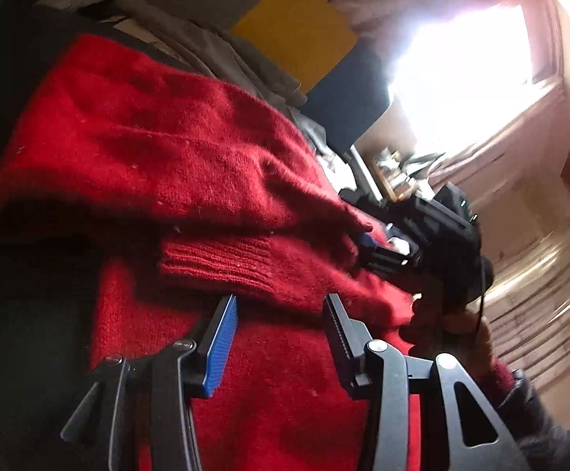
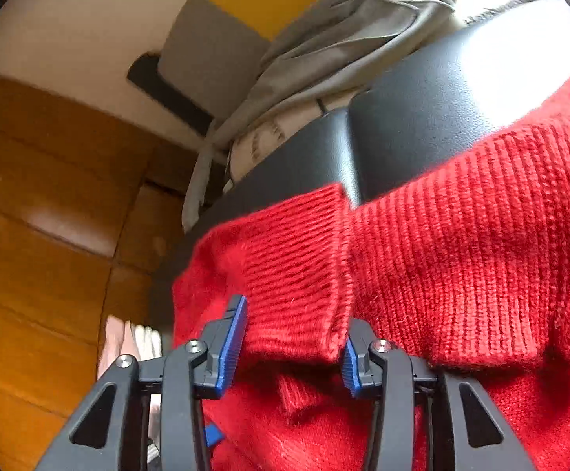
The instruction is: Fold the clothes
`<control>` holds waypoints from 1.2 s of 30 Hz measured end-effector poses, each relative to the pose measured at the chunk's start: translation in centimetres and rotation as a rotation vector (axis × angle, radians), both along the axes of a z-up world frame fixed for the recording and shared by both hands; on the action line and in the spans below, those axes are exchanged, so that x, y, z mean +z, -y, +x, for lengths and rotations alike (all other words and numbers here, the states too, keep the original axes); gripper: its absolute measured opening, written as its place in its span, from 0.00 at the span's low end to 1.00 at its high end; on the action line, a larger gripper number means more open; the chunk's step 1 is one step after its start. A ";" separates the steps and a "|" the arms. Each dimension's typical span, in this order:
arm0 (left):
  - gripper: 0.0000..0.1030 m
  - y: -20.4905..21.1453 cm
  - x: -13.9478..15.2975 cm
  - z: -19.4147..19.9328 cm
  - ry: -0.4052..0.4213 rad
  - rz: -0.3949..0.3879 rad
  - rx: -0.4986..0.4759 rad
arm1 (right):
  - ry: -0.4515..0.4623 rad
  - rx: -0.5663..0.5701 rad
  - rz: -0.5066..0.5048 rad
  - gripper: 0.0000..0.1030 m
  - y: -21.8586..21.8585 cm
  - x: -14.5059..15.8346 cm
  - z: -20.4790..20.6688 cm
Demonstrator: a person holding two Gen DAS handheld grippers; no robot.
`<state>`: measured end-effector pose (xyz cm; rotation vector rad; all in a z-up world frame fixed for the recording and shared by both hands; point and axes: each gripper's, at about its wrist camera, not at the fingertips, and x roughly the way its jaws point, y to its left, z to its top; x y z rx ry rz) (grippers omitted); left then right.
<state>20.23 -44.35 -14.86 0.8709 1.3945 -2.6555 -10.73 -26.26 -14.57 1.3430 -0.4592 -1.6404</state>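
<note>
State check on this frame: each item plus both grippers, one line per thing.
red sweater: partly folded, draped over a black surface
ribbed cuff: sits between the right gripper's pads
right gripper: closed on the cuff
left gripper: open above the sweater, nothing gripped
grey garment: crumpled, unfolded, behind the black surface

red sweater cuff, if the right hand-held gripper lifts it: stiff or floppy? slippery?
Likely floppy: the red sweater already drapes and creases over the black seat, so the rest should trail. Probably not slippery: the ribbed cuff looks fuzzy, and sits between ridged blue pads. It may stretch rather than lift cleanly.
</note>
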 end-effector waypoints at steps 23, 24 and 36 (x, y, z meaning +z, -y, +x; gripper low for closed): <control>0.47 0.1 -0.6 0.9 -0.121 0.195 0.059 | 0.089 -0.019 -0.031 0.08 1.3 0.0 0.5; 0.49 0.1 -0.5 0.9 -0.135 0.212 0.066 | 0.062 -0.008 -0.033 0.08 1.7 1.0 0.9; 0.49 -0.3 2.8 -5.8 -0.120 0.064 0.130 | -0.221 0.119 -0.139 0.08 4.4 17.4 3.6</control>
